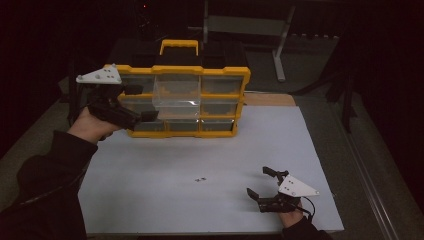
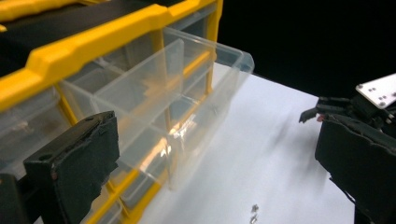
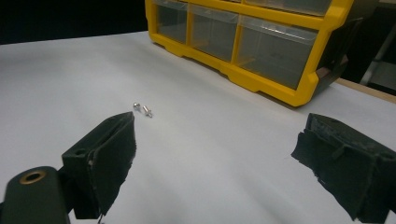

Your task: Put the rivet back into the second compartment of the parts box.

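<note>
Two screws (image 1: 201,179) lie mid-bench; the drawer (image 1: 176,96) at twelve o'clock stands pulled out to receive them, both grippers' (image 1: 135,103) (image 1: 262,181) fingers apart.

High view looks down; both tool views, low and close, share the organizer (image 1: 185,100).

Each gripper (image 1: 267,182) is black, topped by a grey three-cornered plate (image 1: 296,186) dotted with small holes. Its pads (image 3: 109,156) are ragged black foam. The sleeve (image 1: 47,185) is dark.
</note>
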Action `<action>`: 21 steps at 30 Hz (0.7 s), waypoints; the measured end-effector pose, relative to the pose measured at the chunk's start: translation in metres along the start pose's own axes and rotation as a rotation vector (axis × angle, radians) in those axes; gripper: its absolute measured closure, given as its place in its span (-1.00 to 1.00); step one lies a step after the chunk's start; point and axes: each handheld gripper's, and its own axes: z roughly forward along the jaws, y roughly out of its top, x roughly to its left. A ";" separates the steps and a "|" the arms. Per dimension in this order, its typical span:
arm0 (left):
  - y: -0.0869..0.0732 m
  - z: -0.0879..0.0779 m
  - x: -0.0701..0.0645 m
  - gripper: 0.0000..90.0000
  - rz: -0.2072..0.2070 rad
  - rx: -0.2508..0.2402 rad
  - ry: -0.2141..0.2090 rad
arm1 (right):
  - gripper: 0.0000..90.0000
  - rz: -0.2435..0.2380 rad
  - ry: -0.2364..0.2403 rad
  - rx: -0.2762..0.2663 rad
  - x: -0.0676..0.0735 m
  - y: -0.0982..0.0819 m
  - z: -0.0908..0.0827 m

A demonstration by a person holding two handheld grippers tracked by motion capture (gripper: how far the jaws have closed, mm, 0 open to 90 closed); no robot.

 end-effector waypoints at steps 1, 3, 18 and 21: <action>-0.003 -0.001 -0.002 -1.00 0.005 0.003 0.004 | -0.77 0.001 0.000 0.000 0.000 0.000 0.000; -0.011 -0.001 -0.006 -1.00 0.011 0.010 0.003 | -0.77 0.002 0.000 0.000 0.000 0.000 0.000; -0.064 0.014 -0.031 -1.00 0.027 0.036 -0.040 | -0.77 0.002 0.000 0.000 0.000 0.000 0.000; -0.073 0.023 -0.037 -1.00 0.035 0.050 -0.061 | -0.77 -0.002 0.001 -0.001 0.000 0.000 0.000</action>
